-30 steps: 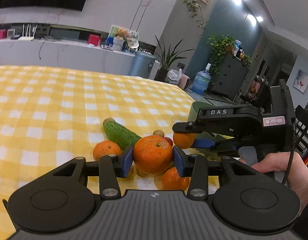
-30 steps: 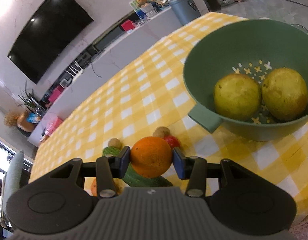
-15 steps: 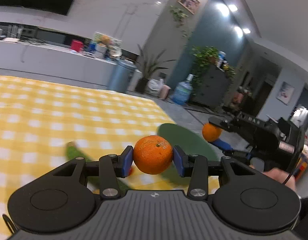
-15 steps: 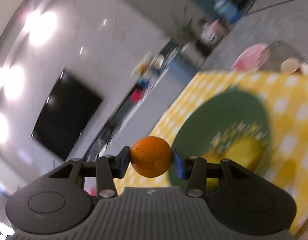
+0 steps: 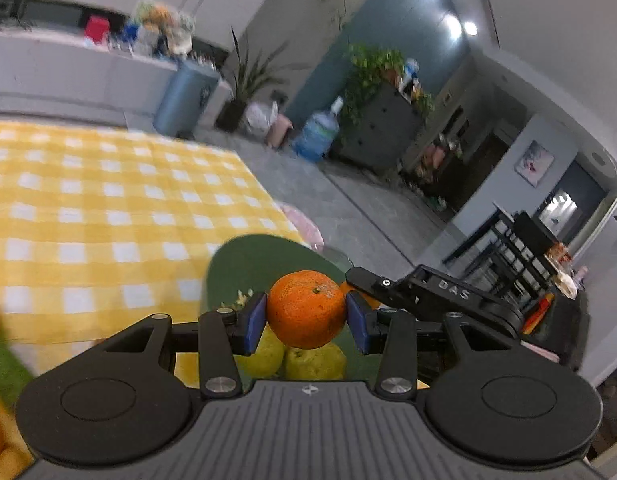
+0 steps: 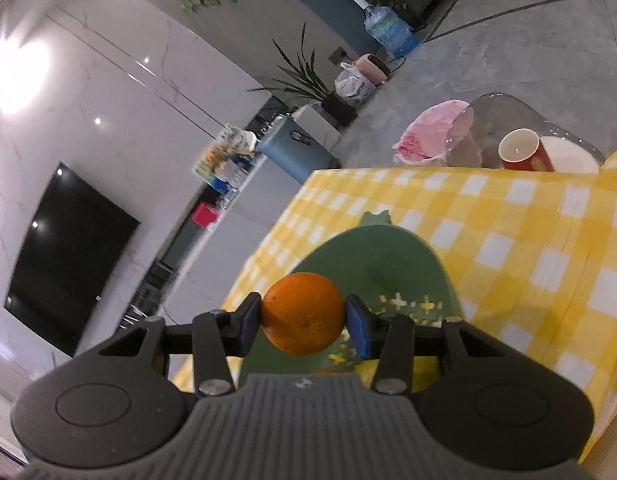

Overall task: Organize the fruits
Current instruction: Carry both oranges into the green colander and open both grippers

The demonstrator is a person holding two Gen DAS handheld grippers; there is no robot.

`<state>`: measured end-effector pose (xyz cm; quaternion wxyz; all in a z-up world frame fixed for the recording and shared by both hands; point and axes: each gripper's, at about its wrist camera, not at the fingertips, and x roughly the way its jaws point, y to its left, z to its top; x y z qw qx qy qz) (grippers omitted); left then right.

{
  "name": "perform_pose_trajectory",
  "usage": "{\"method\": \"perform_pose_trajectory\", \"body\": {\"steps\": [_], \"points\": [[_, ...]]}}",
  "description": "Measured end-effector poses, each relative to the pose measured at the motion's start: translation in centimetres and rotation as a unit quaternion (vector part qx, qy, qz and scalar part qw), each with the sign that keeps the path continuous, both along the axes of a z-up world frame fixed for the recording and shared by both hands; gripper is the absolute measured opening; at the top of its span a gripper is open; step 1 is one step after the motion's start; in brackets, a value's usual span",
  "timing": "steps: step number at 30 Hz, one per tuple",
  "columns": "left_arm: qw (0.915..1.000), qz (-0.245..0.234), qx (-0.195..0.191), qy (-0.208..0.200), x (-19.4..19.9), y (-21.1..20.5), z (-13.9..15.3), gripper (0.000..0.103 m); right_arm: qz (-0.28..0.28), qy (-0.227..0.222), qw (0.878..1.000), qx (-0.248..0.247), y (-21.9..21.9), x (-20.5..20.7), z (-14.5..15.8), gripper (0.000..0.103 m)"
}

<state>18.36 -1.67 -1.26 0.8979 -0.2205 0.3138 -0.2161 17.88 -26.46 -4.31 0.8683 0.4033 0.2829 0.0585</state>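
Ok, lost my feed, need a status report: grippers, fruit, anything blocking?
Left gripper shut on an orange. Right gripper shut on another orange. Both over the green bowl; pears inside. Nothing blocking.

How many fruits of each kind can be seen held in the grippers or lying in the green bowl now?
Oranges: 2, one in the left gripper and one in the right gripper.
Yellow-green fruits: 2, at and, lying in the green bowl.
Total: 4
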Motion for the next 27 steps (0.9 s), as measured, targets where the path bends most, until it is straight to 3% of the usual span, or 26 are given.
{"method": "perform_pose_trajectory", "body": {"steps": [3,10,14,16,27], "points": [[0.9995,-0.011,0.018,0.021,2.5,-1.1,-0.8,0.048,-0.010,0.015,1.000,-0.014,-0.7,0.3,-0.6,0.043],[0.9969,0.012,0.042,0.066,5.7,-2.7,-3.3,0.049,-0.032,0.021,0.999,-0.019,-1.8,0.8,-1.1,0.044],[0.9969,0.027,0.058,0.045,5.2,-3.2,-3.0,0.056,-0.019,0.021,0.999,-0.045,-1.3,1.1,-0.7,0.046],[0.9964,0.037,0.068,0.036,4.7,-3.1,-2.6,0.061,-0.021,0.016,0.999,-0.046,-1.4,0.9,-0.6,0.054],[0.9966,0.044,0.069,0.009,3.5,-2.6,-0.1,0.071,-0.026,0.008,0.999,-0.024,-1.9,0.4,-0.6,0.056]]}}
